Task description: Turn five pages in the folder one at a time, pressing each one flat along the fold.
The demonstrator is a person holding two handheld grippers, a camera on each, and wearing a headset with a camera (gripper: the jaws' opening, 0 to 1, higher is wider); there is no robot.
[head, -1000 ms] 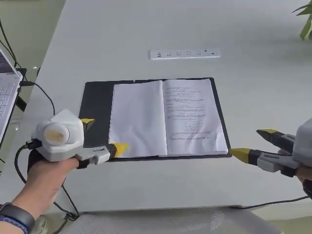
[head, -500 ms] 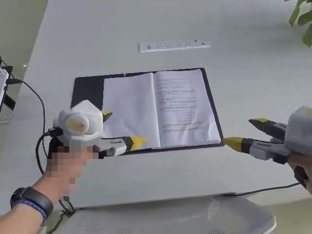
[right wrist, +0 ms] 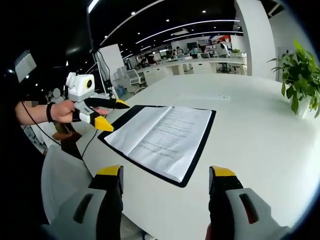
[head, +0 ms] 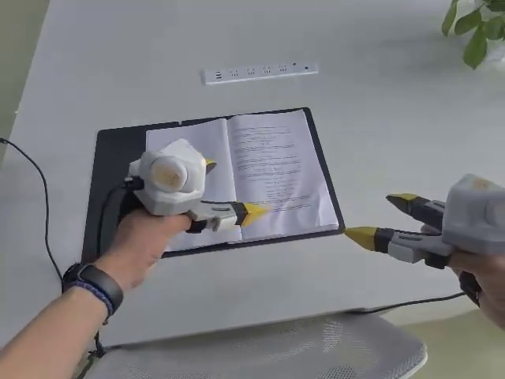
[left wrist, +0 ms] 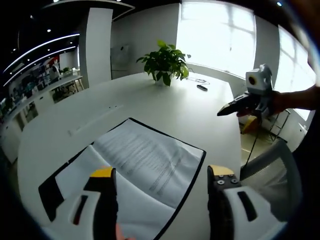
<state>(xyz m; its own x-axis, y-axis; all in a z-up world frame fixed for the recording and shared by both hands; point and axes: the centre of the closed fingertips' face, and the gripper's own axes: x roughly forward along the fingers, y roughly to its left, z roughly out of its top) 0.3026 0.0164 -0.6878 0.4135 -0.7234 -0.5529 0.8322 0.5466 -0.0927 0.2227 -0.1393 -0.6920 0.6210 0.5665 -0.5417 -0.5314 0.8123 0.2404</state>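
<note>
Left gripper (head: 233,188) and right gripper (head: 380,217), both spread apart, hover by folder (head: 276,158) on white table (head: 394,118).

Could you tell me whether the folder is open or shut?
Open: the folder lies flat, pages spread either side of the fold.

A wide white table (head: 394,118) with a white power strip (head: 260,73) lying on it stands in an open office. A potted plant (left wrist: 164,62) stands at its far right, near bright windows (left wrist: 215,30). Strip lights (right wrist: 190,26) cross the dark ceiling, and a grey chair (head: 276,347) sits at the near edge.
</note>
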